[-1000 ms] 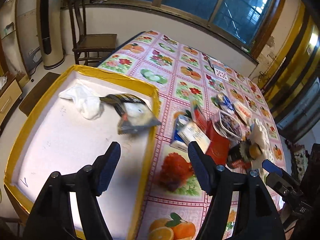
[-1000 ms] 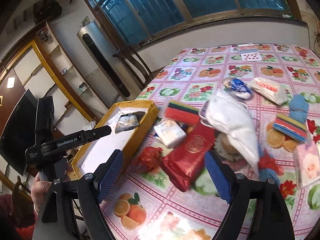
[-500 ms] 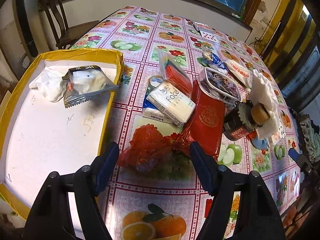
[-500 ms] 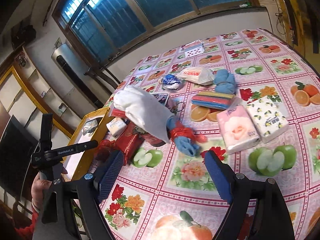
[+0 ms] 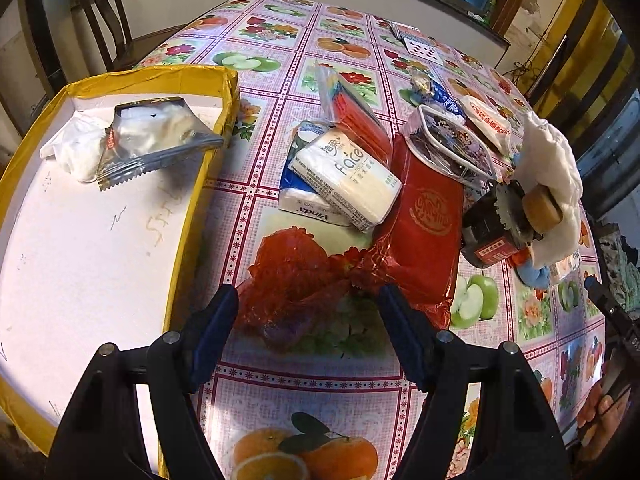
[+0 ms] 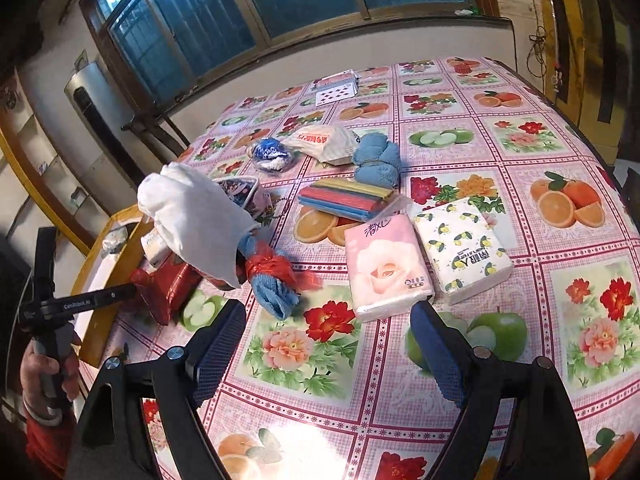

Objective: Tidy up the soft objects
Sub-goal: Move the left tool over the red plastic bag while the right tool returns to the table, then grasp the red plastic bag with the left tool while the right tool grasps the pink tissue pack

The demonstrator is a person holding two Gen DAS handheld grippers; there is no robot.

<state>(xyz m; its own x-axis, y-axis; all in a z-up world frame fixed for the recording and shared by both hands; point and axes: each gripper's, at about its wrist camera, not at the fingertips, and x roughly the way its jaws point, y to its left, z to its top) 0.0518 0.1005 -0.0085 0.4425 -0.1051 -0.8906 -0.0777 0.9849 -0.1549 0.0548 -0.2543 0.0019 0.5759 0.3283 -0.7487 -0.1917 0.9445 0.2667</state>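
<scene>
Left hand-held gripper: jaws spread apart, nothing between them, hovering low over the counter. Crumpled red plastic bag lies on the counter directly ahead, between the two fingertips' lines and just beyond them. Red foil pouch sits ahead and to the right, touching the bag's far edge. White tissue pack lies farther ahead, stacked on a second pack. Yellow-rimmed tray is to the left; a silver packet and a white cloth rest at its far end.

Right hand-held gripper: jaws also wide apart and empty. Pink tissue pack lies just ahead, near centre; lemon-print tissue pack touches it on the right. Blue cloth tied with red plastic lies ahead-left, under a white cloth bundle.
</scene>
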